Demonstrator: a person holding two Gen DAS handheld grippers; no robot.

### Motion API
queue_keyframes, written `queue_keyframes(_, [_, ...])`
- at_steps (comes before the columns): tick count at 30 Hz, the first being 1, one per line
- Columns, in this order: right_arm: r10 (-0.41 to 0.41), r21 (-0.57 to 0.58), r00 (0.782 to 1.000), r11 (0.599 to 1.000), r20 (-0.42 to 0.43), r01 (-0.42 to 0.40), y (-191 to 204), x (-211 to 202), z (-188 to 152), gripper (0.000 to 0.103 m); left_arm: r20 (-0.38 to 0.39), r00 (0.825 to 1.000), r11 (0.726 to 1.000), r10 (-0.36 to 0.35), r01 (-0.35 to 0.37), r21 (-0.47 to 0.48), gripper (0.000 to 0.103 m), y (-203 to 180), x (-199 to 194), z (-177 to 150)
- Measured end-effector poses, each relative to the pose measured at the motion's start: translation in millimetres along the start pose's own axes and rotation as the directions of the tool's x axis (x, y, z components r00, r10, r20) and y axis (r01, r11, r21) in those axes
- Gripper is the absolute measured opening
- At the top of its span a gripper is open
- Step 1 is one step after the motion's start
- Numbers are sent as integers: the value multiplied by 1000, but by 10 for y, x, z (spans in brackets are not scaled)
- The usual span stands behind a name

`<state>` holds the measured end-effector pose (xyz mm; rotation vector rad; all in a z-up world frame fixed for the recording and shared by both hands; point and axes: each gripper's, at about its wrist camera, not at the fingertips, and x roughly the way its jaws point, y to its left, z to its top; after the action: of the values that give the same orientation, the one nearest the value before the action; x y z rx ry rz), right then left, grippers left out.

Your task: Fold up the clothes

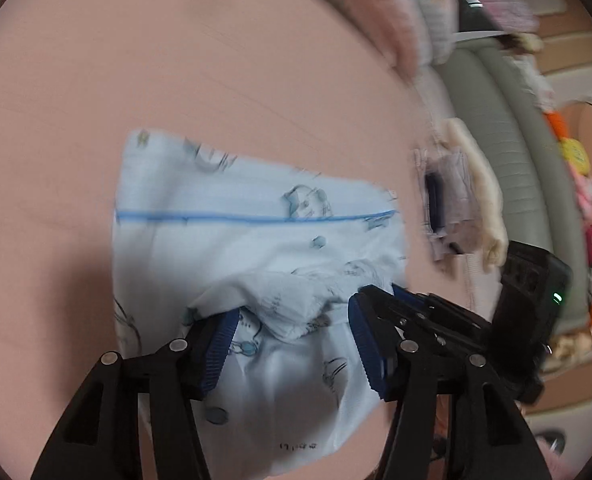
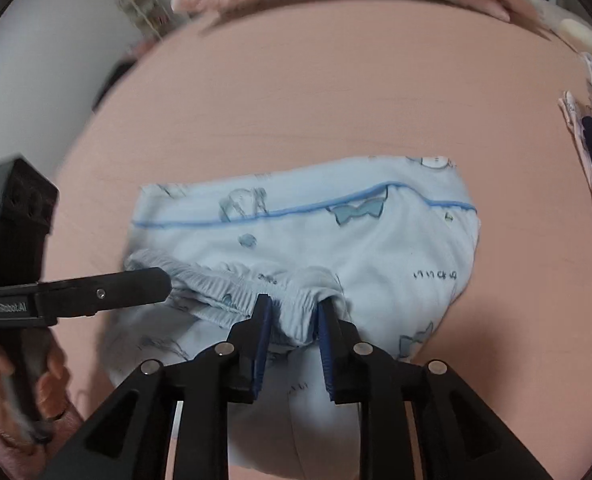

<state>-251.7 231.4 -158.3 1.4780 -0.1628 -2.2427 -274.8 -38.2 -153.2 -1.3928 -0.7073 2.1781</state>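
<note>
One garment on the go here: a pale blue pair of printed shorts (image 2: 336, 240) with a blue piping line, lying partly folded on the pink sheet (image 2: 316, 100).

Two grippers are on it. The right gripper (image 2: 293, 312) points down at the gathered elastic waistband (image 2: 231, 280), which bunches up right at its tips; a fold of that band sits between the blue pads (image 2: 261, 344), and the jaws stand narrowly apart, not pressing it as far as I can see. The left gripper (image 1: 293, 320) comes in just to the right one's left, its fingers spread about halfway, with a crumpled hump of the same cloth lying loose between them, touching neither pad clearly. It's blurry there.

No basket or box in sight. Off beyond the right gripper's right side, at the bed's edge, sits one small stack of folded clothes (image 1: 452, 208), cream, lilac and something dark among them.
</note>
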Motion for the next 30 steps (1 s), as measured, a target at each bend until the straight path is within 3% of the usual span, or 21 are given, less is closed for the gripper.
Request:
queue_keyframes(2, [-31, -17, 997, 999, 70, 32, 9, -169, -21, 44, 54, 997, 997, 47, -50, 53, 57, 2, -121, 13])
queue_keyframes(3, [-55, -23, 993, 998, 105, 58, 13, -253, -35, 59, 86, 991, 988, 99, -109, 111, 57, -51, -203, -9])
queue_keyframes(6, [-139, -56, 983, 988, 123, 147, 7, -282, -129, 63, 82, 977, 945, 195, -210, 253, 57, -109, -224, -123])
queue_keyframes(8, [-135, -78, 988, 987, 73, 141, -9, -182, -224, 63, 40, 981, 949, 192, -196, 247, 57, -71, -127, -199])
queue_keyframes(10, [-130, -95, 991, 987, 33, 132, -19, -89, -312, 59, 8, 981, 950, 196, -192, 246, 57, -56, -19, -269])
queue_keyframes(12, [-124, -98, 992, 987, 32, 126, -8, -14, -363, 53, 10, 968, 927, 252, -244, 285, 54, -128, 109, -324])
queue_keyframes(13, [-125, -94, 992, 987, 34, 128, -15, 22, -359, 41, 4, 965, 921, 262, -252, 298, 45, -153, 169, -346])
queue_keyframes(14, [-116, -87, 992, 989, 40, 120, -26, 34, -347, 34, -10, 963, 920, 269, -254, 300, 14, -164, 228, -359])
queue_keyframes(15, [-108, -81, 993, 991, 46, 111, -36, 46, -335, 19, -12, 957, 913, 290, -273, 304, 5, -171, 268, -369])
queue_keyframes(17, [-113, -75, 992, 990, 58, 117, -23, 24, -308, 14, 8, 949, 899, 316, -302, 318, 5, -190, 259, -373])
queue_keyframes(22, [-193, -66, 968, 976, 162, 206, -8, -151, -214, 7, 100, 959, 905, 266, -284, 317, 4, -274, 21, -211])
queue_keyframes(24, [-222, -42, 959, 972, 176, 233, -80, -130, -146, 7, 115, 955, 911, 273, -295, 288, 5, -184, 61, -141])
queue_keyframes(28, [-268, -27, 959, 962, 90, 271, -240, 145, -112, 7, 26, 945, 916, 326, -323, 238, 6, 103, 336, -103])
queue_keyframes(30, [-255, -7, 959, 966, 126, 258, -196, -19, -92, 7, 26, 951, 929, 309, -307, 208, 7, 94, 236, -67])
